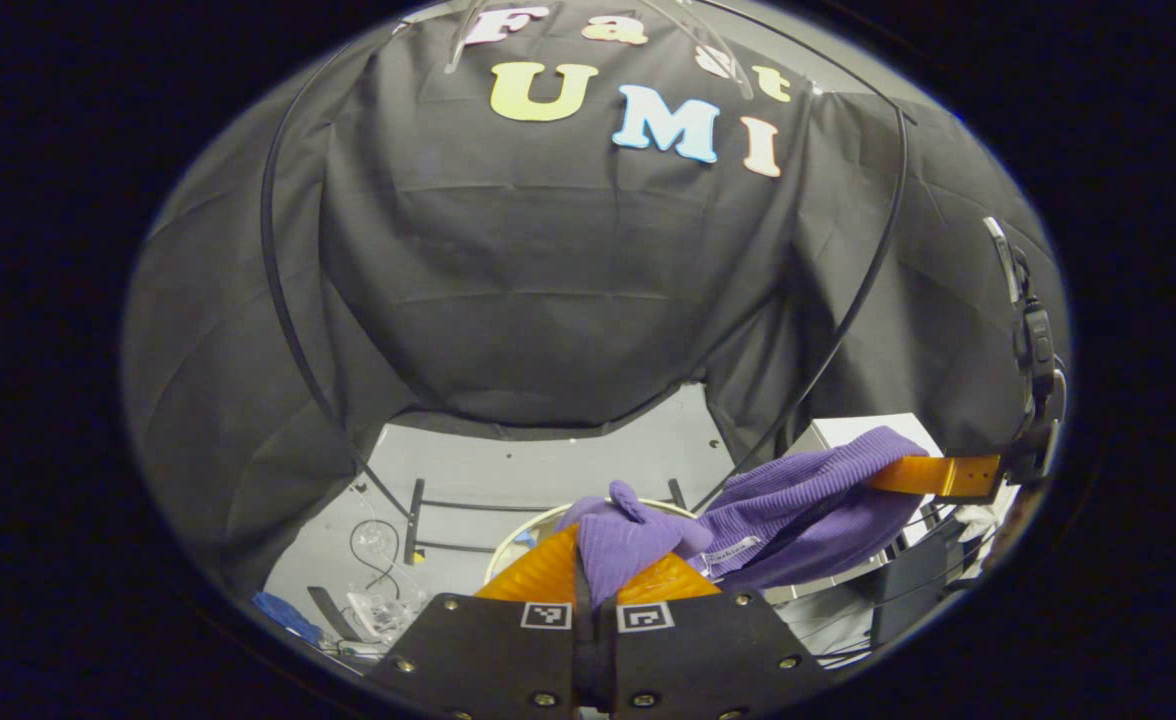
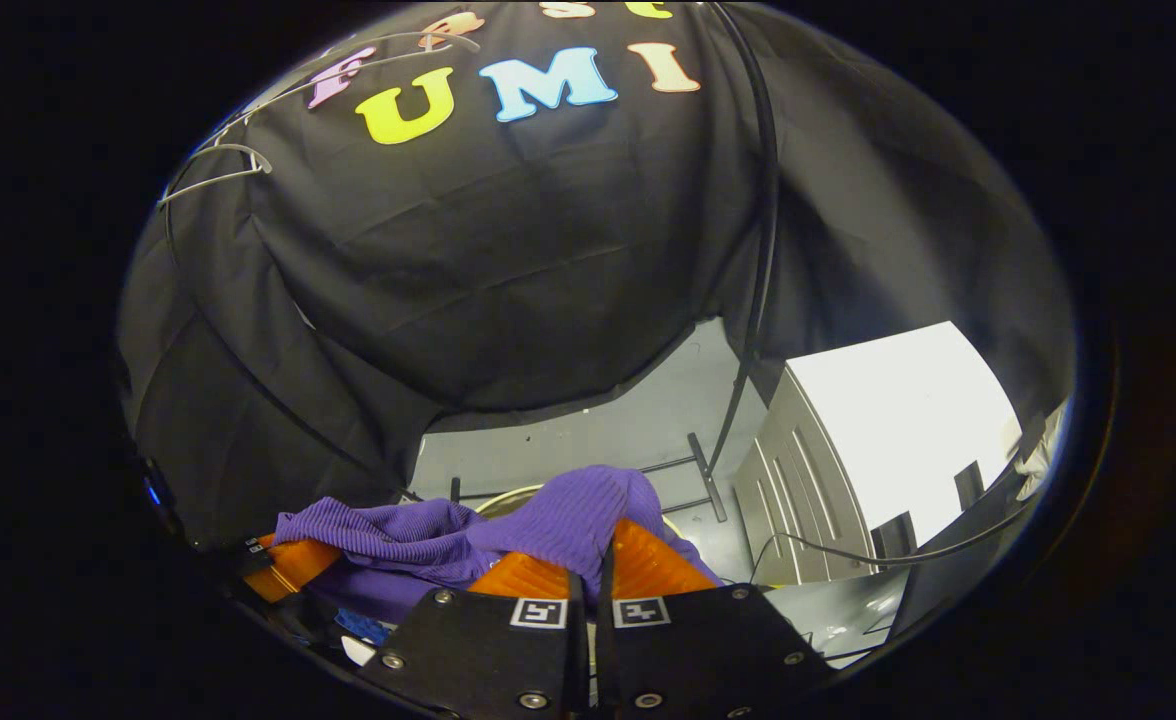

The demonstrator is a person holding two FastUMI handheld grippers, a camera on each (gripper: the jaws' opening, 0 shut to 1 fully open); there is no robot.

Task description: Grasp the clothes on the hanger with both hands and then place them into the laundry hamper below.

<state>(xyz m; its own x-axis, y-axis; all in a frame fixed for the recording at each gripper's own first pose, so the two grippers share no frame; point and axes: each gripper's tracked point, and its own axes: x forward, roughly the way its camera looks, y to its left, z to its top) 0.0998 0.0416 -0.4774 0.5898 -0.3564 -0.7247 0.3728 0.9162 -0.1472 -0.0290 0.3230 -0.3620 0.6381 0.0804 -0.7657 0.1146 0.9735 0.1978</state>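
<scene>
Floor (image 1: 548, 460): pale grey, bare across the middle. Laundry hamper (image 1: 523, 530) stands on it, white round rim showing below the held purple cloth. Black rack base bars (image 1: 418, 520) rest on the floor just behind the hamper. Loose cables and clear plastic scraps (image 1: 373, 600) lie at the floor's left edge. White cabinet (image 2: 818, 490) stands on the right.

No readable wording turns up anywhere: the small white tag (image 1: 731, 553) sewn on the purple garment (image 1: 798, 500) is too blurred to read, and the square black-and-white markers (image 1: 545, 615) on the gripper body carry coded patterns (no letters or digits at all)
</scene>
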